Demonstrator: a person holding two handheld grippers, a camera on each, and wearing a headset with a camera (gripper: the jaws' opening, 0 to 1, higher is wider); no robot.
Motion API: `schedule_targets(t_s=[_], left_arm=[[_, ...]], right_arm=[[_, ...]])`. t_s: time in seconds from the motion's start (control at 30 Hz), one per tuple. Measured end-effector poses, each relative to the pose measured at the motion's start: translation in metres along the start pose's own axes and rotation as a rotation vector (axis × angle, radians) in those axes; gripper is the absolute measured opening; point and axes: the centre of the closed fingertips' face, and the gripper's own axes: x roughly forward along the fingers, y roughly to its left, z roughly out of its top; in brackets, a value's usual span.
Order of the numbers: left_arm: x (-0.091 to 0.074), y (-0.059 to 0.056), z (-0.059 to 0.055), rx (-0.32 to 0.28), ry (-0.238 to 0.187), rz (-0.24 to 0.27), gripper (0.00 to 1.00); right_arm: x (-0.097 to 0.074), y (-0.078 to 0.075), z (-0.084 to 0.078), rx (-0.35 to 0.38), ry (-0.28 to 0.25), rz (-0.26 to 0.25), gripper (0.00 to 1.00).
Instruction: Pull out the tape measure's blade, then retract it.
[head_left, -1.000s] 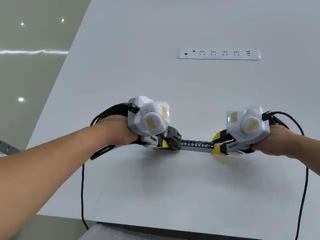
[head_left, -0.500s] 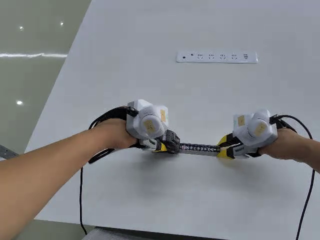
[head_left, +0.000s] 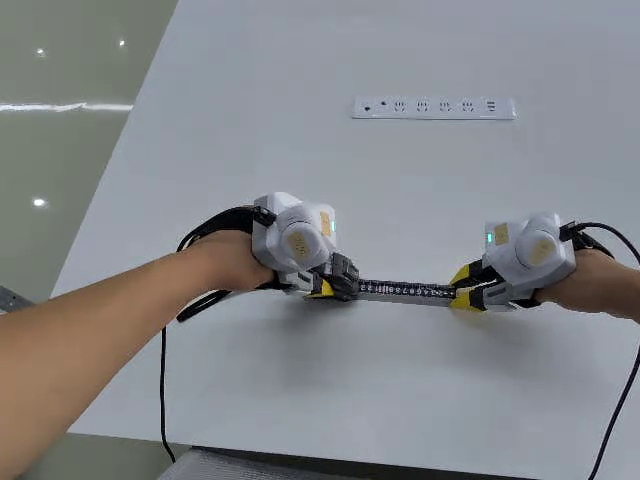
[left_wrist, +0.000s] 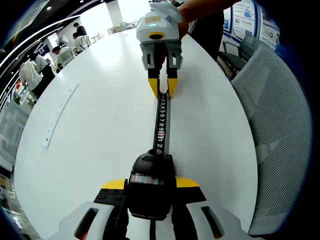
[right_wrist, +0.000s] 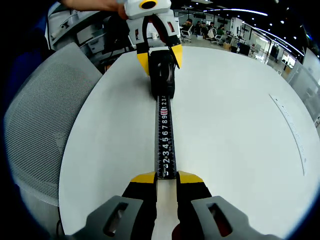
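The left gripper (head_left: 332, 285) is clamping the tape measure case (left_wrist: 151, 186) between its jaws on the table (head_left: 300, 120). The right gripper (head_left: 463, 288), directly ahead of it, is pinching the end of the blade (right_wrist: 165, 135), which is lying stretched flat between the two.

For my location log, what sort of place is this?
Likely an open-plan office: a large white table, a grey mesh office chair beside it, and a white multi-socket power strip on the table.
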Motion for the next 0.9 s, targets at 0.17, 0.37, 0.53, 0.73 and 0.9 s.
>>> schedule_targets(t_s=[0.17,0.37,0.53,0.73,0.9], left_arm=[[0.000,0.000,0.000,-0.001,0.001,-0.001,0.29],[0.000,0.000,0.000,0.001,0.003,-0.002,0.29],[0.000,0.000,0.000,0.000,0.003,-0.002,0.29],[0.000,0.000,0.000,0.001,0.003,-0.003,0.29],[0.001,0.000,0.000,0.001,0.004,-0.003,0.29]], right_arm=[[-0.005,0.001,-0.006,0.005,0.000,0.000,0.10],[-0.011,0.001,-0.013,0.011,0.008,-0.005,0.10],[-0.016,0.000,-0.021,0.020,0.014,-0.011,0.10],[-0.022,-0.001,-0.030,0.028,0.023,-0.018,0.10],[-0.025,-0.002,-0.036,0.034,0.027,-0.021,0.10]])
